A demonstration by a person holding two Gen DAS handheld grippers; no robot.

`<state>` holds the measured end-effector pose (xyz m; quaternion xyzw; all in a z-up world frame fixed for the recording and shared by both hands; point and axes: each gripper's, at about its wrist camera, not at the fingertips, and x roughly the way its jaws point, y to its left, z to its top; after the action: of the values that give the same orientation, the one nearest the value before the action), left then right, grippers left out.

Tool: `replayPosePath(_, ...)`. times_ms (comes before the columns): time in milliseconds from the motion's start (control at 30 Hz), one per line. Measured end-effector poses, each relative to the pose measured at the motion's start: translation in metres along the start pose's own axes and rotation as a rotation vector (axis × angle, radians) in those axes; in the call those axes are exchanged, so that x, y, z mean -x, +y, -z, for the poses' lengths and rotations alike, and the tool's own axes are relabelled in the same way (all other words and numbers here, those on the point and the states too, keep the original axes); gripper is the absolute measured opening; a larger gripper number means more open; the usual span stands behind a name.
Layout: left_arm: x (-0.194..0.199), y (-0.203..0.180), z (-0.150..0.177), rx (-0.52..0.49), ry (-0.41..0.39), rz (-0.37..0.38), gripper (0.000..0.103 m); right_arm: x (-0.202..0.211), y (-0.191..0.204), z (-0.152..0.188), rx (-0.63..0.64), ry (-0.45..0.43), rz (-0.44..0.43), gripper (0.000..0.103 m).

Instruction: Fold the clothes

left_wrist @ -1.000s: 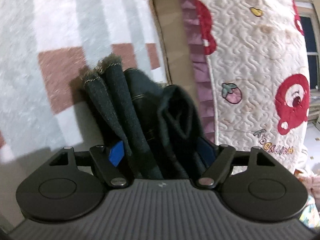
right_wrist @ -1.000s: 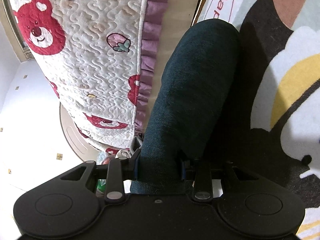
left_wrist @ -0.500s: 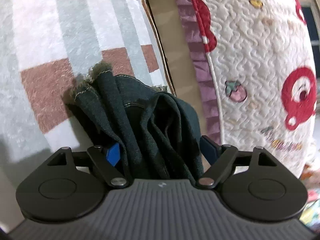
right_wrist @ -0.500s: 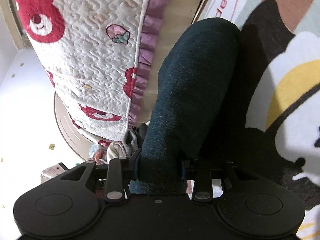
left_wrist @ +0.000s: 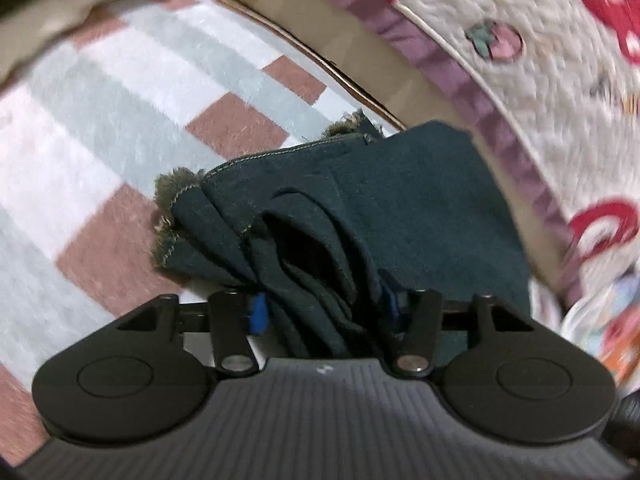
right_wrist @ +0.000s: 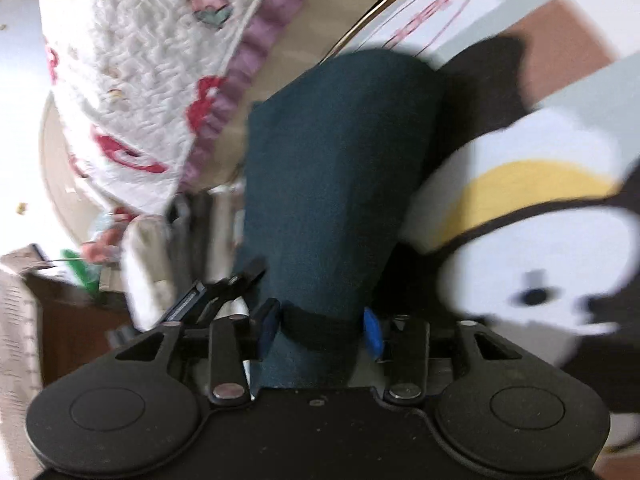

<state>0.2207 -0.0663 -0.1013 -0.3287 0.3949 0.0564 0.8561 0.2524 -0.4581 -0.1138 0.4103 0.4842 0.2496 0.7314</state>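
Observation:
A dark teal denim garment (left_wrist: pixel 400 200) with frayed hems lies bunched over a checked rug. My left gripper (left_wrist: pixel 322 312) is shut on several folds of the denim near its frayed hems. In the right wrist view the same denim garment (right_wrist: pixel 336 168) runs forward as a smooth folded band. My right gripper (right_wrist: pixel 320 326) is shut on that band's near end. The blue pads (right_wrist: pixel 372 334) press the cloth on both sides.
A white quilt (left_wrist: pixel 540 60) with red bears and a purple ruffle hangs over a bed edge beside the denim. The rug (left_wrist: pixel 120 128) has brown, grey and white squares. A panda-pattern rug part (right_wrist: pixel 540 248) lies to the right. A cluttered box (right_wrist: pixel 72 300) stands at left.
Both grippers have swung while holding the denim. In the left view the cloth has spread wider and flatter toward the bed. The right view has tilted and blurred.

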Motion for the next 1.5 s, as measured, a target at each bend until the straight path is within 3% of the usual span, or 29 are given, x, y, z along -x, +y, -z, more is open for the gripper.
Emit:
replayPosePath(67, 0.001, -0.005, 0.003, -0.042, -0.013, -0.021, 0.050, 0.016, -0.015, -0.010, -0.046, -0.096, 0.017, 0.058)
replayPosePath(167, -0.002, -0.008, 0.004, -0.062, -0.022, -0.040, 0.054, 0.019, -0.035, -0.027, -0.103, -0.200, -0.039, 0.061)
replayPosePath(267, -0.007, -0.001, 0.001, -0.020, -0.026, -0.044, 0.064, -0.002, -0.038, -0.041, -0.081, -0.214, -0.060, 0.061)
replayPosePath(333, -0.008, 0.002, -0.002, -0.026, -0.058, -0.065, 0.076, -0.017, -0.032, -0.046, -0.041, -0.185, -0.013, 0.064)
replayPosePath(400, -0.011, 0.004, -0.001, -0.025, -0.118, -0.132, 0.094, -0.024, -0.028, -0.049, -0.035, -0.174, -0.009, 0.068)
replayPosePath(433, -0.013, 0.006, -0.003, -0.013, -0.151, -0.168, 0.096, -0.027, -0.026, -0.050, -0.036, -0.172, -0.016, 0.071)
replayPosePath(500, -0.015, 0.011, -0.009, 0.000, -0.184, -0.160, 0.094, -0.037, -0.030, -0.051, -0.046, -0.164, -0.028, 0.073)
replayPosePath(567, -0.017, 0.005, -0.014, -0.042, -0.174, -0.163, 0.078, -0.046, -0.031, -0.053, -0.012, -0.183, -0.050, 0.072)
replayPosePath(600, -0.017, 0.001, -0.016, -0.073, -0.170, -0.166, 0.063, -0.048, -0.025, -0.052, 0.040, -0.198, -0.043, 0.074)
replayPosePath(633, -0.014, -0.010, -0.014, -0.165, -0.171, -0.183, 0.044, -0.049, -0.016, -0.050, 0.108, -0.215, -0.024, 0.066)
replayPosePath(700, -0.008, -0.031, -0.008, -0.336, -0.177, -0.223, 0.036, -0.049, 0.005, -0.045, 0.259, -0.253, 0.012, 0.048)
replayPosePath(767, -0.003, -0.041, -0.004, -0.400, -0.176, -0.247, 0.035, -0.039, 0.036, -0.038, 0.410, -0.276, 0.023, 0.040)
replayPosePath(833, -0.004, -0.036, -0.006, -0.348, -0.147, -0.226, 0.034, -0.030, 0.059, -0.030, 0.531, -0.309, 0.008, 0.039)
replayPosePath(900, -0.006, -0.025, -0.009, -0.294, -0.129, -0.204, 0.035, -0.029, 0.064, -0.028, 0.564, -0.316, 0.016, 0.039)
replayPosePath(1000, -0.010, -0.015, -0.010, -0.245, -0.119, -0.152, 0.044, -0.039, 0.041, -0.036, 0.455, -0.300, 0.075, 0.045)
replayPosePath(1167, -0.015, -0.004, -0.013, -0.141, -0.054, -0.063, 0.063, -0.027, 0.001, -0.041, 0.193, -0.273, 0.024, 0.051)
replayPosePath(1233, -0.016, -0.001, -0.009, -0.134, -0.035, 0.005, 0.074, -0.025, -0.003, -0.037, 0.153, -0.248, 0.019, 0.061)
replayPosePath(1367, -0.012, -0.007, -0.001, -0.219, -0.069, -0.012, 0.069, -0.033, 0.003, -0.030, 0.208, -0.198, 0.079, 0.068)
replayPosePath(1433, -0.010, -0.006, -0.003, -0.222, -0.080, -0.016, 0.053, -0.042, -0.001, -0.030, 0.190, -0.185, 0.076, 0.073)
replayPosePath(1500, -0.011, -0.007, -0.006, -0.248, -0.075, -0.024, 0.047, -0.055, -0.011, -0.031, 0.145, -0.150, 0.039, 0.076)
